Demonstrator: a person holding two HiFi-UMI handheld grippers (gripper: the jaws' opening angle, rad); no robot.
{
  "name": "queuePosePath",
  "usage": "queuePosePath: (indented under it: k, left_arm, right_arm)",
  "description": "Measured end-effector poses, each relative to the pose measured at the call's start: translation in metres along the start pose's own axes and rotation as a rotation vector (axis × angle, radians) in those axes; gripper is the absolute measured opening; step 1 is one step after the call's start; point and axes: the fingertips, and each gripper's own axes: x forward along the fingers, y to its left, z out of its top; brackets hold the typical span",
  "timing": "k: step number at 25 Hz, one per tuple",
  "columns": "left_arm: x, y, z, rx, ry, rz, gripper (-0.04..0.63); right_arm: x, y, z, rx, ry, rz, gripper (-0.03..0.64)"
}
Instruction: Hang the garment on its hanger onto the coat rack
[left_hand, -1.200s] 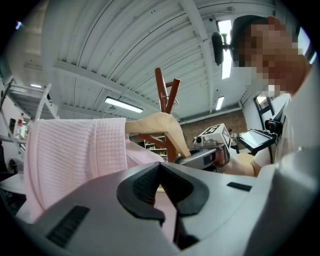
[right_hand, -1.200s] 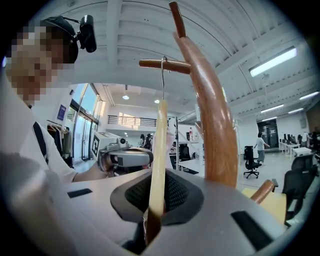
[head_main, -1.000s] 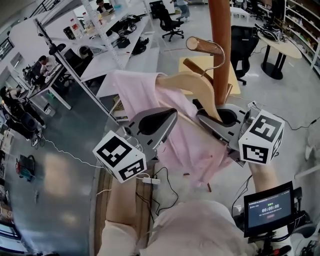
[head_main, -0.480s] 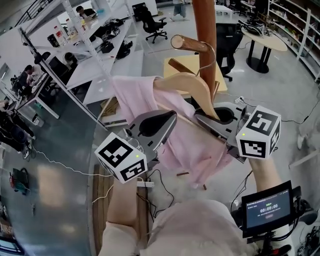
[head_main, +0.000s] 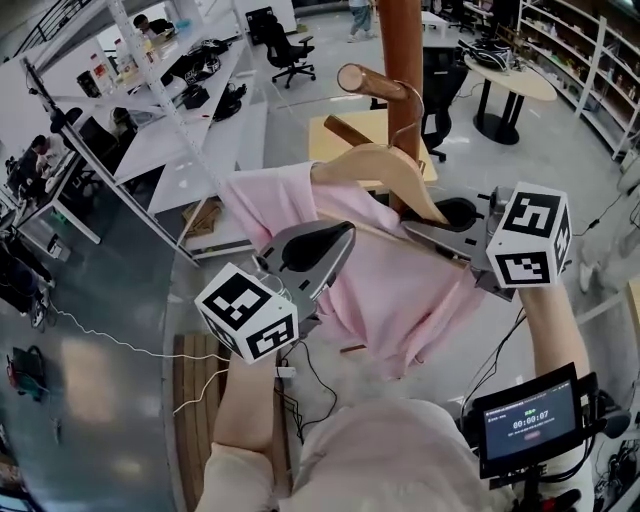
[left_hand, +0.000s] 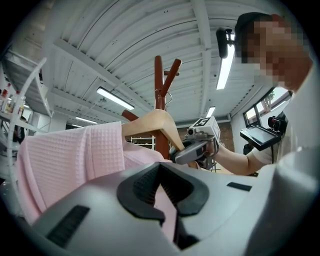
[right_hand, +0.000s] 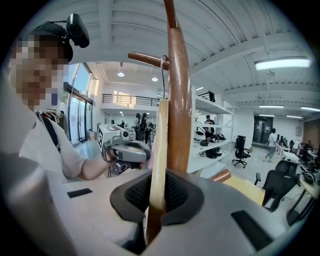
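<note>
A brown wooden coat rack pole (head_main: 402, 60) stands ahead with a peg (head_main: 362, 79) sticking out to the left. The wire hook (head_main: 414, 105) of a pale wooden hanger (head_main: 385, 165) loops over that peg. A pink waffle-weave garment (head_main: 390, 290) drapes from the hanger. My left gripper (head_main: 335, 235) is shut on the garment's cloth (left_hand: 70, 160) below the hanger's left shoulder. My right gripper (head_main: 420, 228) is shut on the hanger's right arm (right_hand: 157, 150), close beside the pole (right_hand: 179, 100). The peg (right_hand: 145, 58) shows overhead in the right gripper view.
White desks (head_main: 200, 110) and metal shelving posts (head_main: 150, 80) run along the left. Office chairs (head_main: 285, 45), a round table (head_main: 510, 80) and a yellow board (head_main: 345, 135) stand behind the rack. A power strip and cables (head_main: 285, 372) lie on the floor. A small screen (head_main: 525, 420) hangs at my right.
Both grippers have risen a little with the garment and hanger, closer to the pole. The hook stays at the peg and both grips are unchanged.
</note>
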Motion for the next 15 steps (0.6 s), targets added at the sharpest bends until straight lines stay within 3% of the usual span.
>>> queuePosePath:
  k: [9, 15]
  left_arm:
    - [0.022, -0.01, -0.005, -0.017, -0.012, -0.052, 0.005]
    - [0.034, -0.015, -0.013, -0.023, -0.013, -0.079, 0.005]
  right_arm:
    - [-0.014, -0.008, -0.004, -0.047, 0.057, 0.068, 0.023]
    - [-0.024, -0.017, -0.01, -0.094, 0.083, 0.026, 0.028]
